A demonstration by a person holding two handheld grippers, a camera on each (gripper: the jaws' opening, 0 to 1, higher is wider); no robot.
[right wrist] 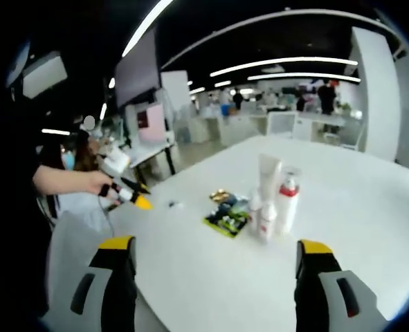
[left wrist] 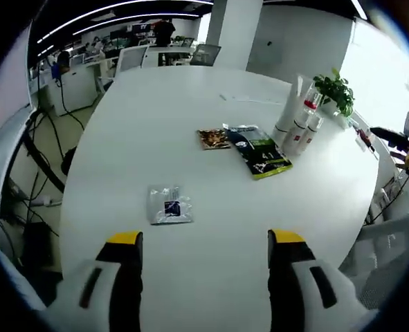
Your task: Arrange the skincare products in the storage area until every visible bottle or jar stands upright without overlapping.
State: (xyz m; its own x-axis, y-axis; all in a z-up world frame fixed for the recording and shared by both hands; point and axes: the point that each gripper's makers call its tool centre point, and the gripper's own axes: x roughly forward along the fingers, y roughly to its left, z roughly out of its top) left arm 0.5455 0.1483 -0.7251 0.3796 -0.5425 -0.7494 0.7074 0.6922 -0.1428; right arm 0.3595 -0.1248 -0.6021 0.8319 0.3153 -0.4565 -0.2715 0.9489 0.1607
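Several skincare containers stand upright in a tight cluster on the white table (left wrist: 190,277): a tall white tube (left wrist: 291,104), a red-capped bottle (left wrist: 306,114) and small white bottles (left wrist: 301,138). In the right gripper view the tube (right wrist: 268,173), the red-capped bottle (right wrist: 287,202) and a small bottle (right wrist: 265,221) stand mid-table. My left gripper (left wrist: 205,238) is open over bare tabletop, far from them. My right gripper (right wrist: 215,245) is open too, short of the cluster. A hand holds the left gripper (right wrist: 140,199) across the table.
Flat on the table lie a silver sachet (left wrist: 168,205), a brown packet (left wrist: 213,138) and a green-black packet (left wrist: 258,150). A potted plant (left wrist: 335,90) stands behind the bottles. A grey chair (right wrist: 79,242) sits at the table edge. Desks and people are in the background.
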